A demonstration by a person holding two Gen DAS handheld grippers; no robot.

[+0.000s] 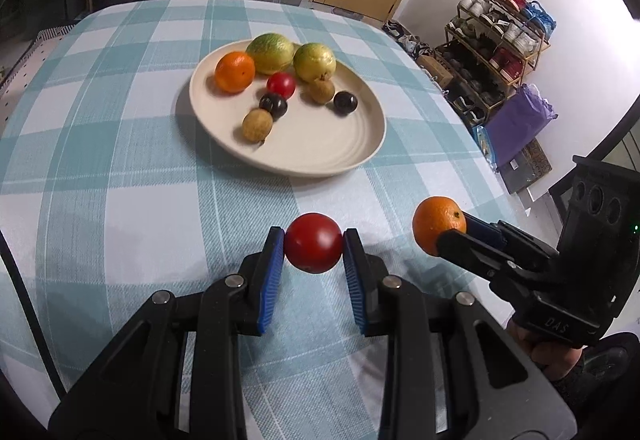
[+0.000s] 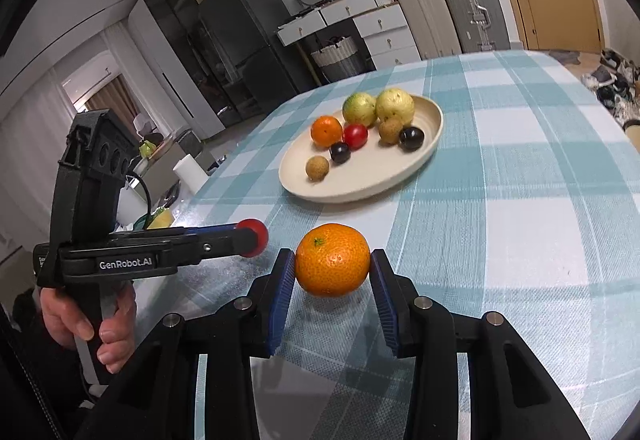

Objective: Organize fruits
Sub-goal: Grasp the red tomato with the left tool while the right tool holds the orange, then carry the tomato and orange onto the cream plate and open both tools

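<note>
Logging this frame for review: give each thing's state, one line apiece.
Left hand-held gripper: shut on the red tomato.
Red tomato: gripped, off the plate.
Right hand-held gripper: shut on the orange.
Orange: gripped, off the plate.
Plate: upright on the checked tablecloth, holding eight fruits.

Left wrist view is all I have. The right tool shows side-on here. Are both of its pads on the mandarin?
Observer: Yes. In the right wrist view both blue pads of the right tool press on the mandarin, one on each side.
Operator: Where's its stem end?
Observer: The green stem scar sits on the mandarin's upper left, clear of both pads.
Operator: What's behind my tool?
Observer: A bare hand grips the handle of the left tool. That tool shows side-on, with the tomato at its tip.
</note>
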